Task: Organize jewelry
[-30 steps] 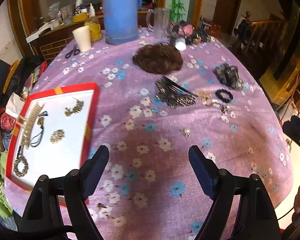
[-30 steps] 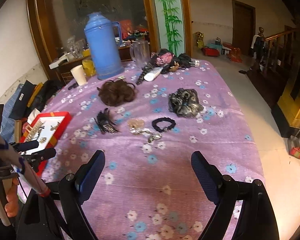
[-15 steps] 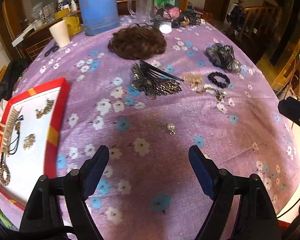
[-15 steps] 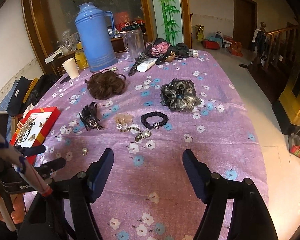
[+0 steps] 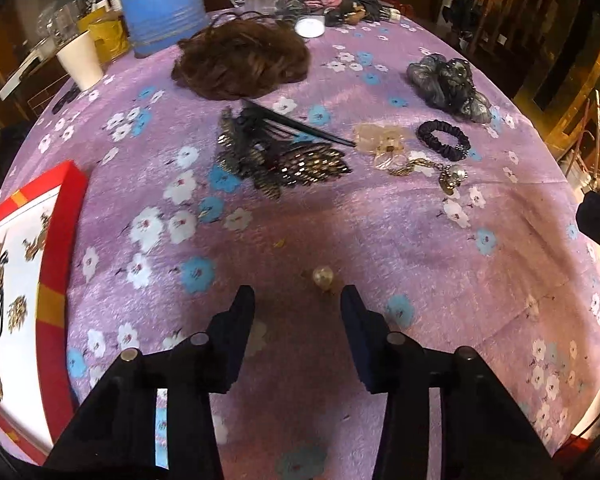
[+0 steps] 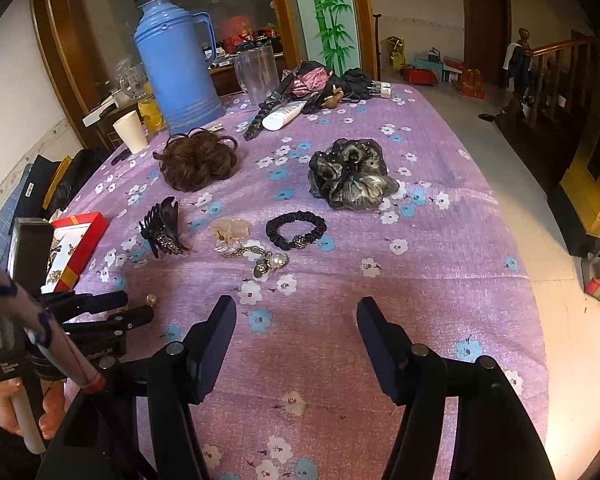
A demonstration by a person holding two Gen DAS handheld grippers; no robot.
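Your left gripper (image 5: 297, 302) is the one placed for this pick: the small pearl earring (image 5: 323, 278) lies on the purple floral tablecloth (image 5: 400, 240) just ahead of its tips, not centred in the gap but off toward the right-hand finger (image 5: 358, 320), nearly touching its tip. The jaws are closing with nothing between them yet; the pearl sits just beyond the pads, so you likely need to push forward and shift slightly right before the pinch can catch it. The piece is nearly round, with a tiny metal stub pointing toward the gripper, so no axis really matters. The red-rimmed tray (image 5: 60, 248) with sorted pieces lies to the left, well apart. Your right gripper (image 6: 296, 316) hangs over bare cloth, also narrowing on nothing; from its view the earring (image 6: 151, 300) is far to its left, by the other tool's tips (image 6: 112, 308).
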